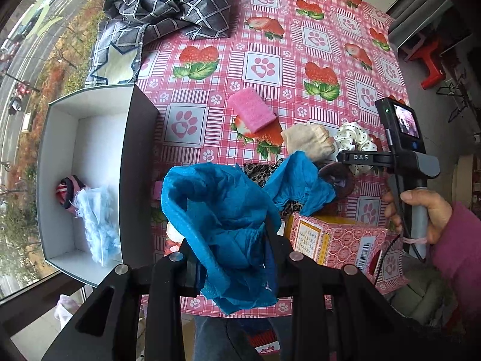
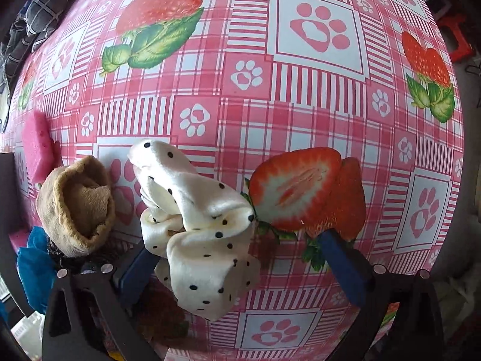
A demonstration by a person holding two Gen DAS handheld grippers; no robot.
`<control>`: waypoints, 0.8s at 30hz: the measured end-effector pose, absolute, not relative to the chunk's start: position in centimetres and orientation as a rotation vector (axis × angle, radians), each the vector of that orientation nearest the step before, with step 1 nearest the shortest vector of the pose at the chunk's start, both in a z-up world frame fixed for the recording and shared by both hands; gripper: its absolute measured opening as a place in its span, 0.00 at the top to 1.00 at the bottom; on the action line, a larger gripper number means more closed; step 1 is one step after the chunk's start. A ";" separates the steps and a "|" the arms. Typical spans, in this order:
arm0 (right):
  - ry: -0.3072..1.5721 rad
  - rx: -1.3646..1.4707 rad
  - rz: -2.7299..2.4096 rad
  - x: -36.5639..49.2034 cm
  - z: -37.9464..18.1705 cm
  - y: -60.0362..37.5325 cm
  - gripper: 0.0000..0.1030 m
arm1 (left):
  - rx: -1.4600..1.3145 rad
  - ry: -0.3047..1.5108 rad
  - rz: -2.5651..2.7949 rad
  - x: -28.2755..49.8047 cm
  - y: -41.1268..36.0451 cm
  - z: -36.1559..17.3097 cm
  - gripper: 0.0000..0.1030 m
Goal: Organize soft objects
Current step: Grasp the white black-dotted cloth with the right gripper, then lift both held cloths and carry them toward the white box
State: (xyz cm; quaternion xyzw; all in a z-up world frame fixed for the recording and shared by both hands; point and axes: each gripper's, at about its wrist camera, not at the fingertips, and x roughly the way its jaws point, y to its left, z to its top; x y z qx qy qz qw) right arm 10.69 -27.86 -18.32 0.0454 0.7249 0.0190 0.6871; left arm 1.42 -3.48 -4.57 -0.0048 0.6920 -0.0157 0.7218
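My left gripper is shut on a blue crinkled cloth and holds it above the table's near edge, to the right of the white box. The box holds a light blue fluffy piece and a striped sock. My right gripper is open around a white polka-dot scrunchie that lies on the tablecloth; its left finger touches the scrunchie. A beige sock and a pink sponge lie to the left. The right gripper also shows in the left wrist view.
A pile of grey checked cloth lies at the table's far left corner. A pink patterned carton stands near the front edge. A leopard-print item and a dark brown scrunchie lie behind the blue cloth. A red stool stands beyond the table.
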 end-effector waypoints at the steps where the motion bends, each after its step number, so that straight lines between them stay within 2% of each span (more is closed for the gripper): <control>1: 1.624 0.101 0.044 10.9 -18.3 -27.8 0.00 | -0.011 1.526 -0.033 1.3 -3.5 -4.4 0.67; 5: 1.652 0.040 0.089 11.7 -18.5 -26.8 0.00 | -0.015 1.519 -0.022 1.1 -3.6 -4.0 0.67; 7: 1.646 0.025 0.095 11.2 -18.3 -26.6 0.05 | -0.012 1.515 -0.018 1.0 -3.6 -3.8 0.67; 10: 1.640 -0.002 0.127 10.5 -17.5 -26.3 0.25 | -0.007 1.508 -0.016 0.8 -3.8 -3.6 0.67; 12: 1.620 -0.038 0.162 10.1 -16.8 -25.7 0.58 | -0.004 1.500 -0.017 0.7 -4.0 -3.3 0.67; 14: 1.622 -0.042 0.199 9.6 -16.5 -25.6 0.74 | 0.001 1.490 -0.020 0.7 -4.2 -2.9 0.67; 15: 1.626 -0.026 0.208 9.2 -16.4 -25.7 0.77 | 0.003 1.484 -0.021 0.6 -4.3 -2.8 0.67; 24: 1.580 0.146 0.251 7.6 -12.8 -28.7 0.79 | -0.002 1.441 -0.015 0.4 -4.3 -1.5 0.67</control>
